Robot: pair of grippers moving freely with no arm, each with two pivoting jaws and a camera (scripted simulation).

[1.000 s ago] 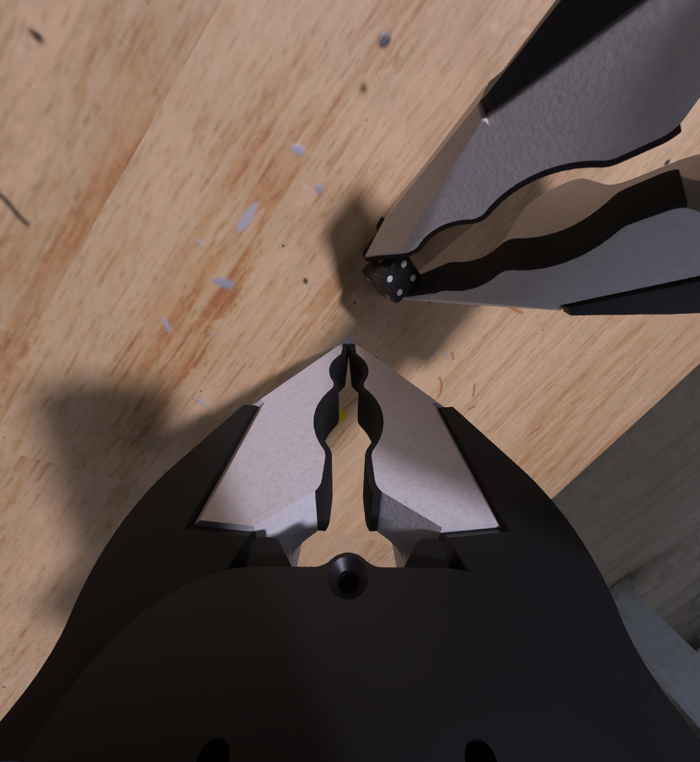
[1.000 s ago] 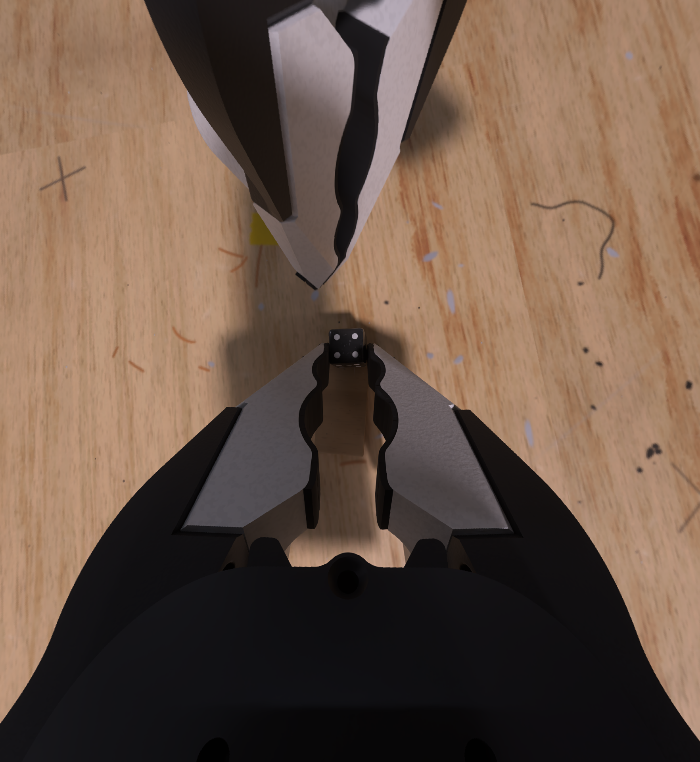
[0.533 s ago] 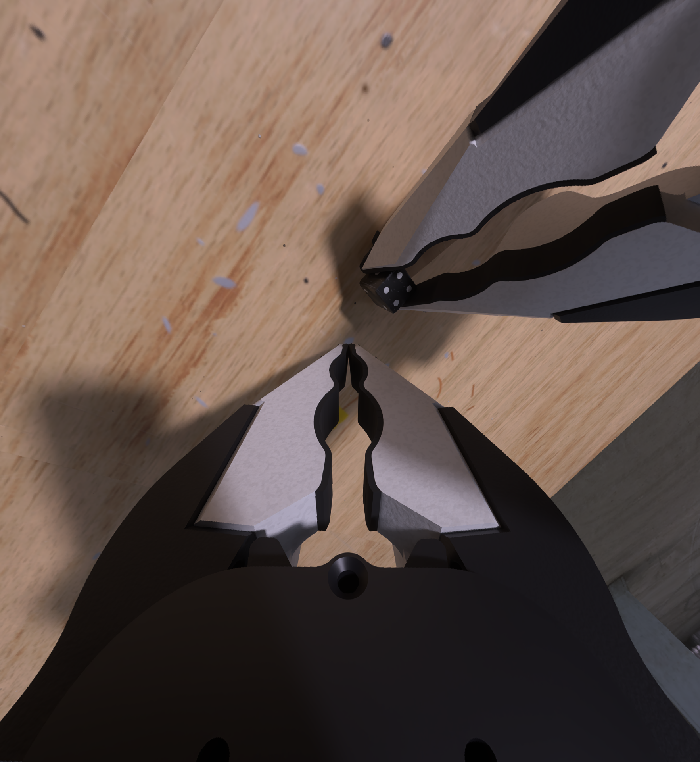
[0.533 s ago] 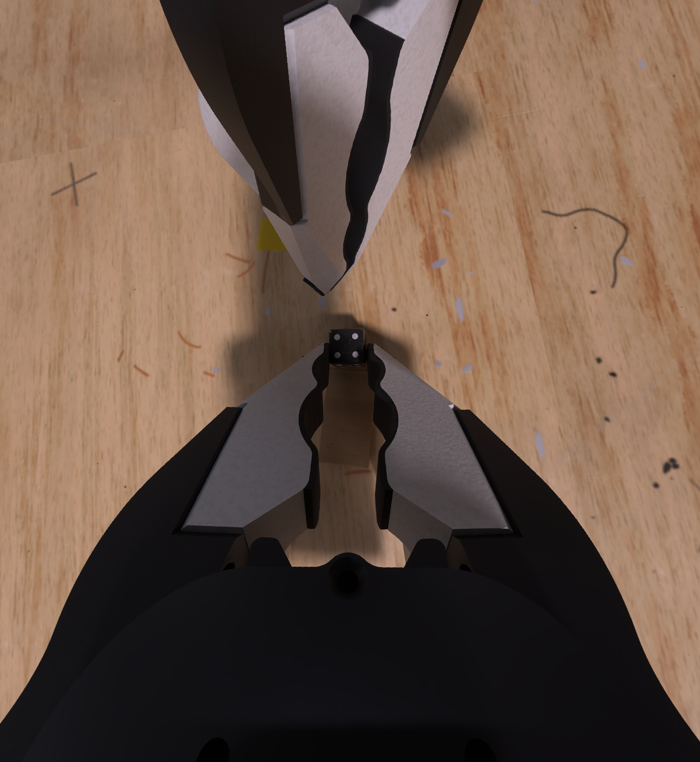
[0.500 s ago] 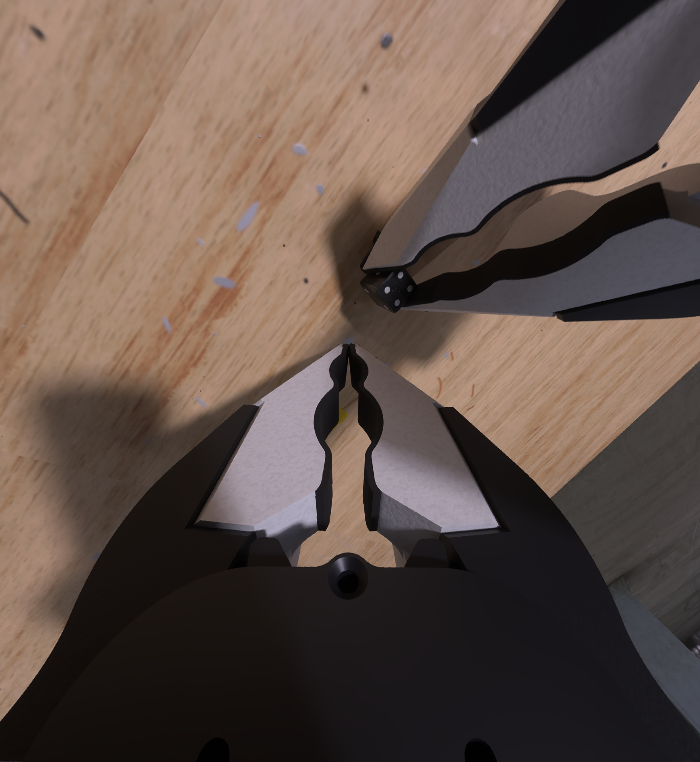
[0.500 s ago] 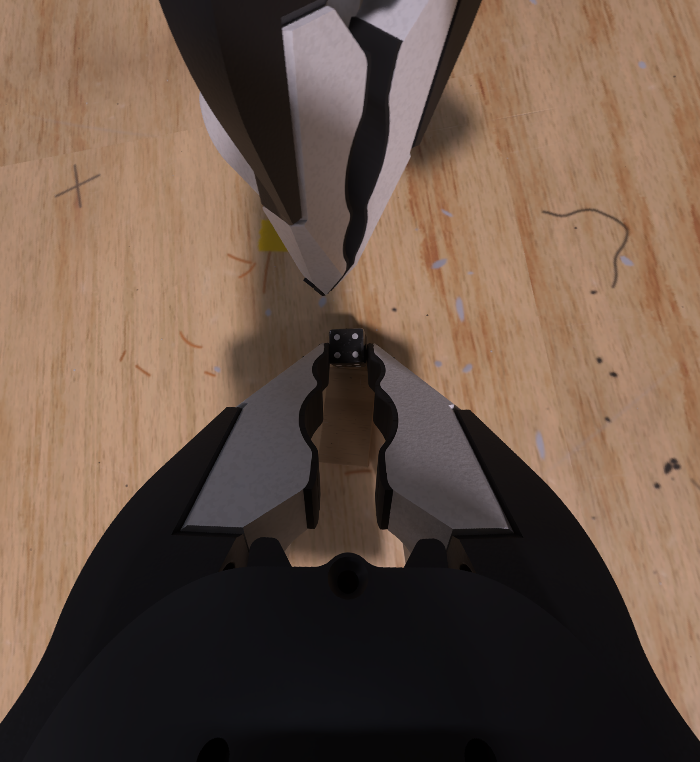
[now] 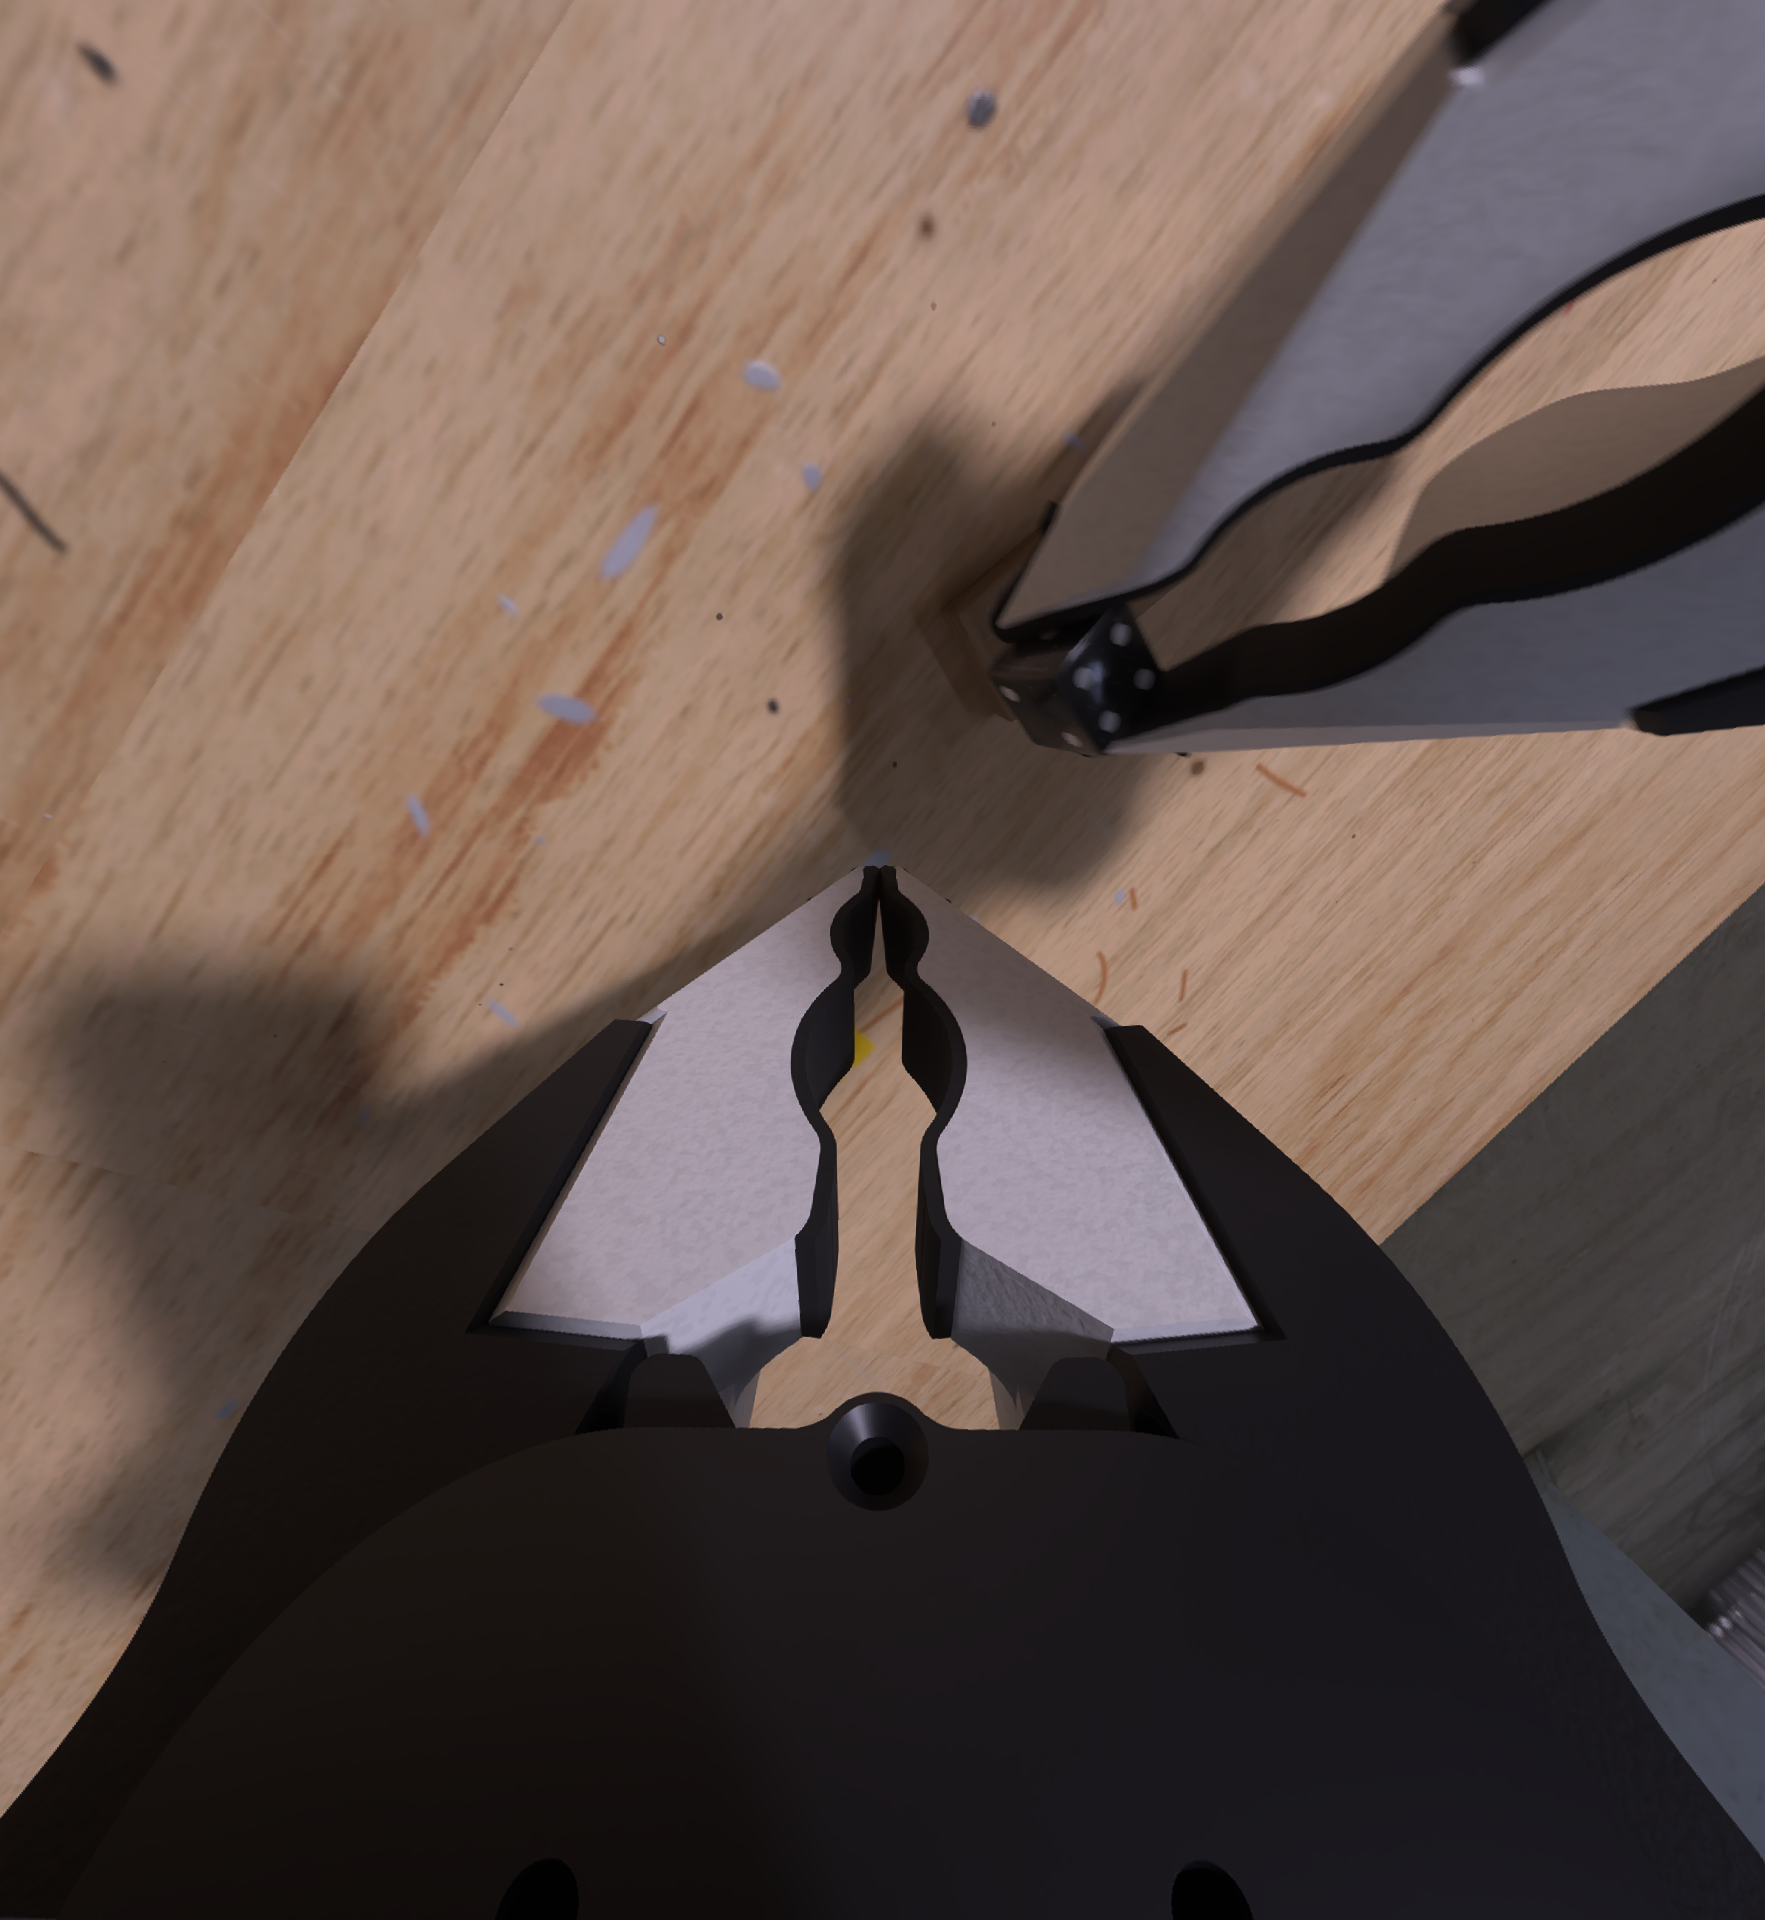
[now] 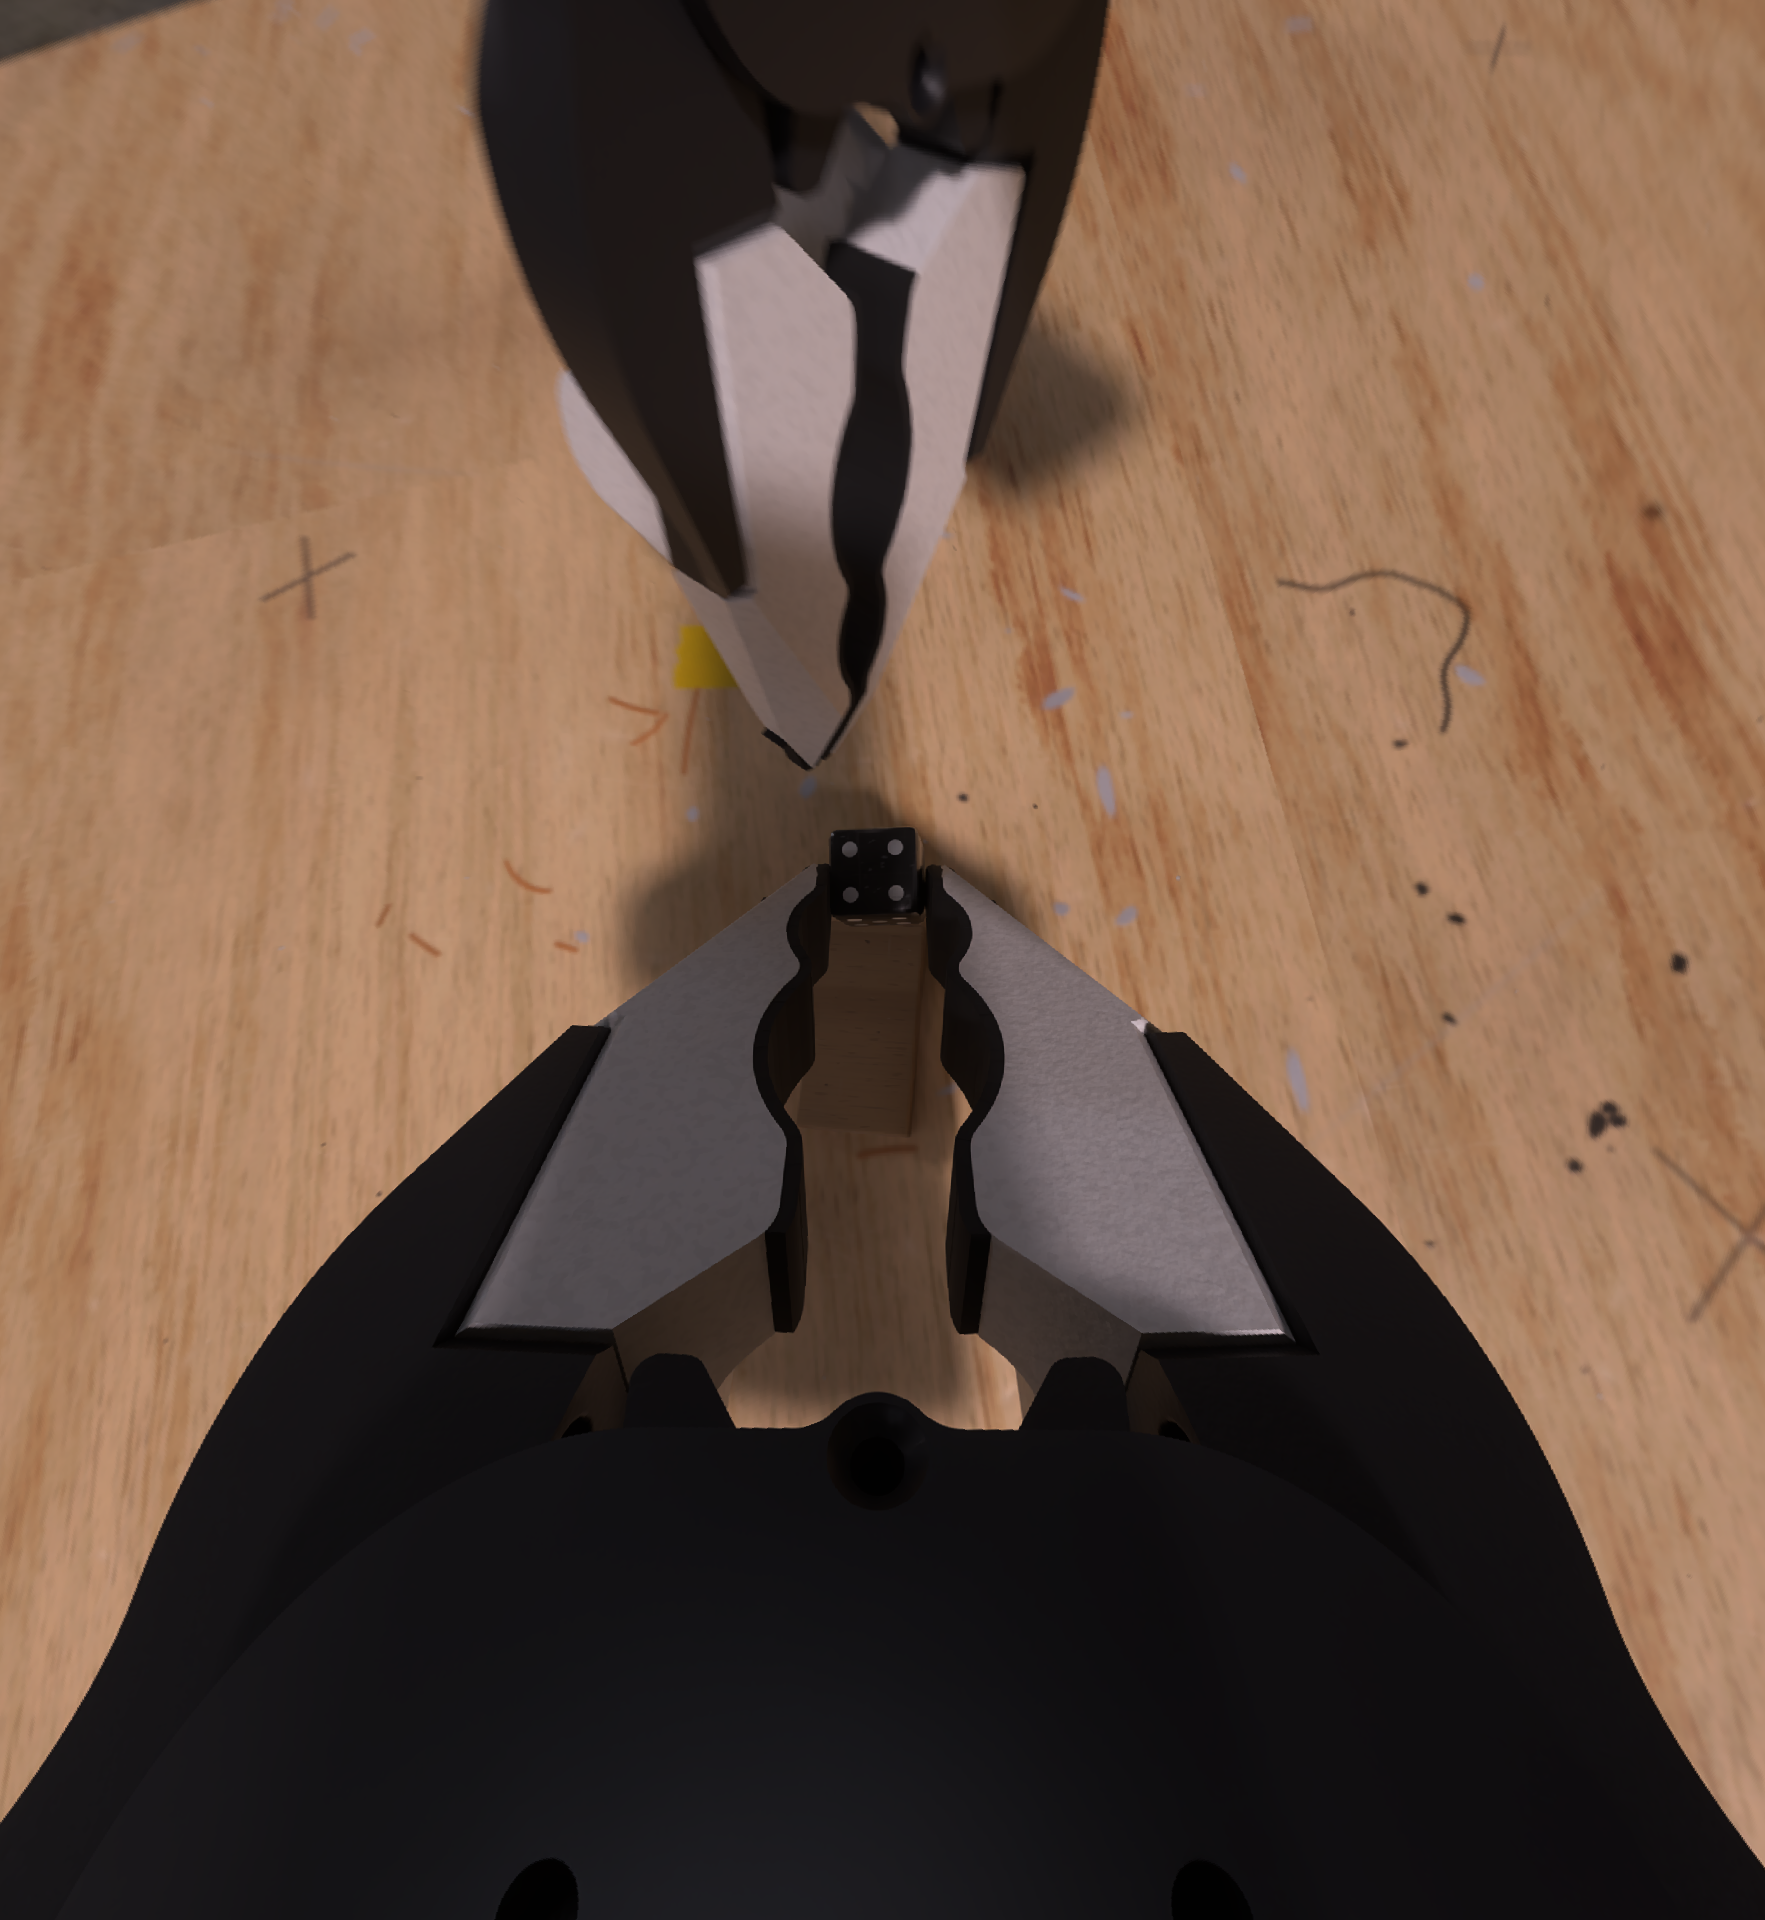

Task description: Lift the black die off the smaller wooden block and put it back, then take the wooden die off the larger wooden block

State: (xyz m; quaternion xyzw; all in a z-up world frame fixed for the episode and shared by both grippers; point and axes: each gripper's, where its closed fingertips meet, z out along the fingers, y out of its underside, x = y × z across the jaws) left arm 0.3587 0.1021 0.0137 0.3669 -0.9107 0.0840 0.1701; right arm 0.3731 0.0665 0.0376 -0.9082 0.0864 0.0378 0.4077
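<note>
My right gripper (image 8: pixel 876 878) is shut on the black die (image 8: pixel 874 871), which has white pips. It holds the die just above the smaller wooden block (image 8: pixel 862 1029), which shows between the fingers. In the left wrist view the die (image 7: pixel 1106 675) sits in the right gripper (image 7: pixel 1075 691) at upper right, with the block's corner (image 7: pixel 956 644) just beyond it. My left gripper (image 7: pixel 878 883) is shut and empty, its tips close to the die. It also shows in the right wrist view (image 8: pixel 813 743). The wooden die and the larger block are not in view.
A small yellow piece (image 8: pixel 699 660) lies on the wooden table (image 8: pixel 234 935), half hidden behind the left gripper. The table's edge and grey floor (image 7: pixel 1636 1195) lie at the left wrist view's lower right. Pencil crosses and specks mark the table.
My right gripper has risen with the black die in it, and the small block now shows below the die. My left gripper has stayed still and shut.
</note>
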